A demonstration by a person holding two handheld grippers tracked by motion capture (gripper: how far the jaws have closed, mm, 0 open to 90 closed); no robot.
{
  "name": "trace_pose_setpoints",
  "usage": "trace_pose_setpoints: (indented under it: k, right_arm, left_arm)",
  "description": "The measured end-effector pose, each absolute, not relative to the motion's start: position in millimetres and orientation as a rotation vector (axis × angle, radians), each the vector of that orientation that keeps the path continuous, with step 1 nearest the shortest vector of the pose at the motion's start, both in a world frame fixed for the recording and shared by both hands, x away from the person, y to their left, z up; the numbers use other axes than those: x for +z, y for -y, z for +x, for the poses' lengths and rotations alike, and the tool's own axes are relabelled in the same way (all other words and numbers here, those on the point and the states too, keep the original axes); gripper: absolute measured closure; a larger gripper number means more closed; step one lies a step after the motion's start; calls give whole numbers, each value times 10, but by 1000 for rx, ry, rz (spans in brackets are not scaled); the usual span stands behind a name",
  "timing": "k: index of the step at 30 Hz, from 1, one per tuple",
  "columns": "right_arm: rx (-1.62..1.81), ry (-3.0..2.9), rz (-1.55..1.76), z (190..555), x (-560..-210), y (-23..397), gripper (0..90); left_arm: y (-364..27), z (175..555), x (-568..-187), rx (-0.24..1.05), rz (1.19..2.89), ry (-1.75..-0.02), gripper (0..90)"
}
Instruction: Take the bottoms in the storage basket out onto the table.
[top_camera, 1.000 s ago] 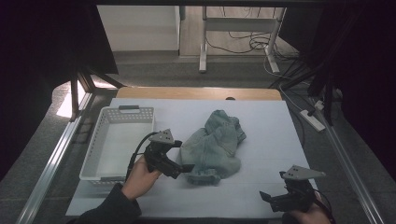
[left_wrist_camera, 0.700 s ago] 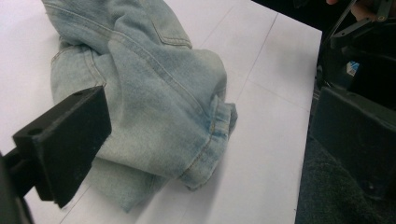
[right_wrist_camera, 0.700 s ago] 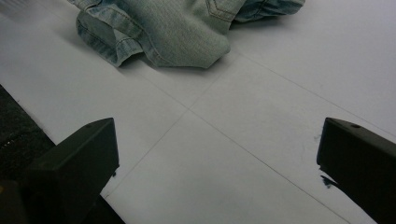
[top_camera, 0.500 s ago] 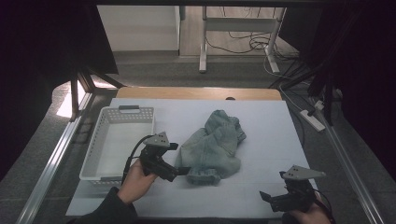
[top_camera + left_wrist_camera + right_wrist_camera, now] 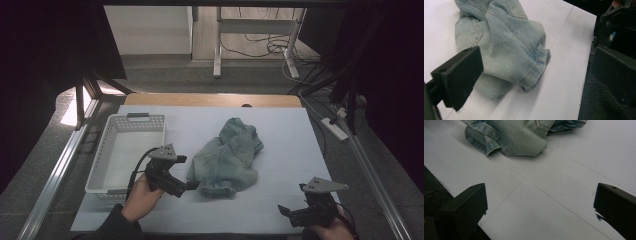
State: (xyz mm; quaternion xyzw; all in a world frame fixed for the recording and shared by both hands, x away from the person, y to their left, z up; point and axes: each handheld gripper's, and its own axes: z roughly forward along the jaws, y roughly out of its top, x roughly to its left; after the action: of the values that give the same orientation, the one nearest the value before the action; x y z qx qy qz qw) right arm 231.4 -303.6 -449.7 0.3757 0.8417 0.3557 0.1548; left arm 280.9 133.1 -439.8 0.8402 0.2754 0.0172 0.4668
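We are holding our left gripper (image 5: 192, 186) just beside the jeans (image 5: 227, 157), at their near left edge. Its fingers (image 5: 459, 75) are spread wide and are pinching nothing. In the left gripper view the rolled hem of the jeans is lying between the two fingers, a little ahead of them. The jeans are lying crumpled in the middle of the white desk (image 5: 295, 140). A white basket (image 5: 127, 150) is sitting to the left of the jeans, and our left hand (image 5: 142, 195) is resting near its front corner. We are holding our right gripper (image 5: 284, 210) low at the near right of the desk, well apart from the jeans. Its fingers (image 5: 464, 207) are spread wide too, with bare desk between them.
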Motion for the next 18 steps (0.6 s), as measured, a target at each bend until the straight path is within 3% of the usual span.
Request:
trace_pose_setpoints:
  k: [18]
  right_arm:
    - [1016,-2411,1075,2313,-4498,3034,0]
  left_arm:
    - [-1535,2681,-4408,55,2028,-714,0]
